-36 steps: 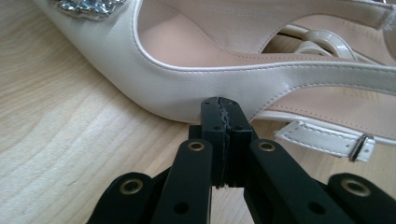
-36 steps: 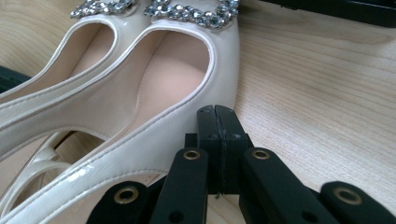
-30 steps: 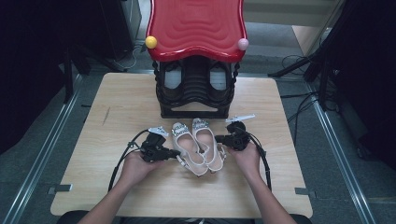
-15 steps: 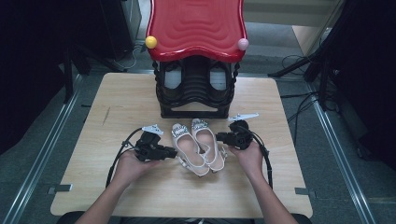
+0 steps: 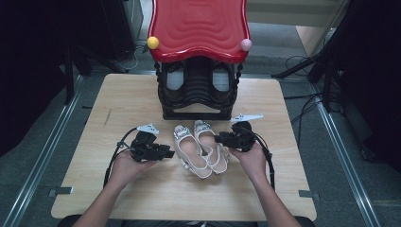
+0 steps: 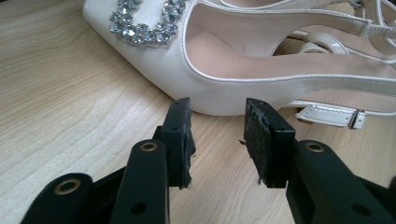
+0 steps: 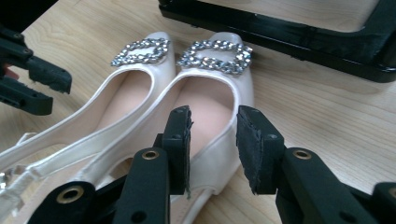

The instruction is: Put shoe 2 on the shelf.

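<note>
A pair of cream slingback shoes with crystal buckles lies side by side on the table, toes toward the rack: the left shoe and the right shoe. My left gripper sits just off the left shoe's outer side. Its jaws have just been opening and nothing is between them. My right gripper is at the right shoe's outer rim. Its jaws have also just been opening, and the pads stand apart from the rim.
A black shoe rack with a red wavy top stands at the table's far middle, with a yellow ball and a pink ball on its corners. Its base bar runs just beyond the toes. The wooden table has bare room left and right.
My left gripper has drawn back to the left, off the left shoe's side. The right gripper stays by the right shoe. The shoes lie where they were.
</note>
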Available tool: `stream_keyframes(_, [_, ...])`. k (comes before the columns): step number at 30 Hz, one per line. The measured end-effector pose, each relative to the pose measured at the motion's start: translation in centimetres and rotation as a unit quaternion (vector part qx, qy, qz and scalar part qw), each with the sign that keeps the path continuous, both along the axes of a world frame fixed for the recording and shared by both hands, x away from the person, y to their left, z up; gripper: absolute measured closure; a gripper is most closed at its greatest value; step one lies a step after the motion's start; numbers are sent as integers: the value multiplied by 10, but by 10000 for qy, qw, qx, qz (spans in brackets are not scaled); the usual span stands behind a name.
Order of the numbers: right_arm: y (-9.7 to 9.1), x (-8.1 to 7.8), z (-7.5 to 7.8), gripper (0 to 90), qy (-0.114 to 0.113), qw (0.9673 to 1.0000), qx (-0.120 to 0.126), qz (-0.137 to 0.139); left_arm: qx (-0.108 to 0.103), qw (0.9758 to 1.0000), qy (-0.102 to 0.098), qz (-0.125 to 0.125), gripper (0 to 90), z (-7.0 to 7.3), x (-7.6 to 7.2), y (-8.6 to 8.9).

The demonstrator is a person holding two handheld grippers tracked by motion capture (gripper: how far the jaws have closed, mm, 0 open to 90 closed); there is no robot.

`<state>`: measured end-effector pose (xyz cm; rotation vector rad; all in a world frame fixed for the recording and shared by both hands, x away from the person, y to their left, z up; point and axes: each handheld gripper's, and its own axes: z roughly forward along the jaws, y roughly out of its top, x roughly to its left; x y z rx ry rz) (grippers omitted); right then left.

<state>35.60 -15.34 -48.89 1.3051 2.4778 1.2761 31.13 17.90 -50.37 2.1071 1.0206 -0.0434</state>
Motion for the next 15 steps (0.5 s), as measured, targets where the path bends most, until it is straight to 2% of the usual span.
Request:
stream_keyframes(5, [5, -4, 4, 663, 4, 10000, -3, 68, 87, 9999, -43, 30, 606, 1, 0, 3])
stream_keyframes(15, [18, -9, 9, 651, 13, 9998, 43, 198, 11, 10000, -25, 86, 601, 4, 1, 11])
